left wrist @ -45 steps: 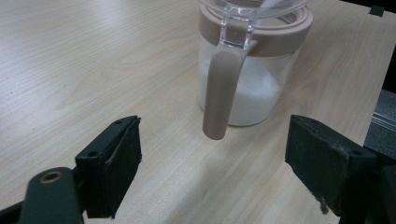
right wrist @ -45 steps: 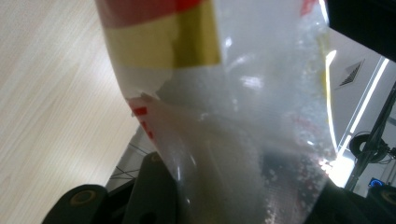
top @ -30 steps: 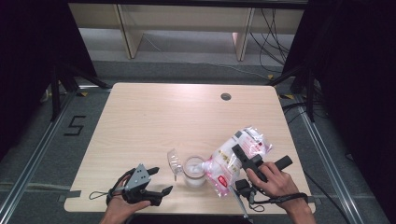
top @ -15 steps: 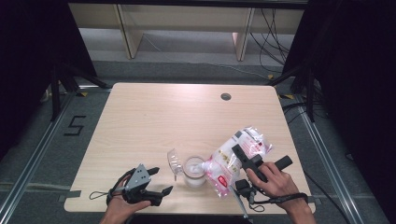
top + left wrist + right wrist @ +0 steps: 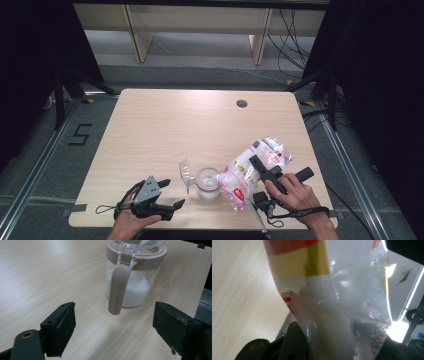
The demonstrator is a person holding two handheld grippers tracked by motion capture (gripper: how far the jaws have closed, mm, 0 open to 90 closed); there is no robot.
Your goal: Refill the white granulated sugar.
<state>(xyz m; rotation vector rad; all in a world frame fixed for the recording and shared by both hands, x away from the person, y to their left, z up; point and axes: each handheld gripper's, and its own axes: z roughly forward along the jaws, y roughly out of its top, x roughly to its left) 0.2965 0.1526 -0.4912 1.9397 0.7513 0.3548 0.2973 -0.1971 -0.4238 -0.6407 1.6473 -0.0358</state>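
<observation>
Midway through a pour, as judged from the high view: near the desk's point(image 5: 165, 125) front edge, the right gripper point(image 5: 261, 170) grasps a clear bag point(image 5: 250, 172) of white grains, tilted so its lower end hangs at the mouth of the jar point(image 5: 207, 182), whose clear lid point(image 5: 186, 173) stands flipped open on its left. The left gripper point(image 5: 167, 192) rests by the front-left corner, apart from the jar, jaws spread and holding nothing.

From the left gripper view, both black jaws stand wide on either side of the jar's handle point(image 5: 117, 290); the jar point(image 5: 130, 287) sits partly filled with white grains below its beige collar.

From the right gripper view, the bag's red-and-yellow print and clear film point(image 5: 332, 302) rise from between the jaws, which pinch it.

Next, judging by this, the bag needs a steeper tilt with its opening kept over the mouth; the idle gripper could steady the handle.
</observation>
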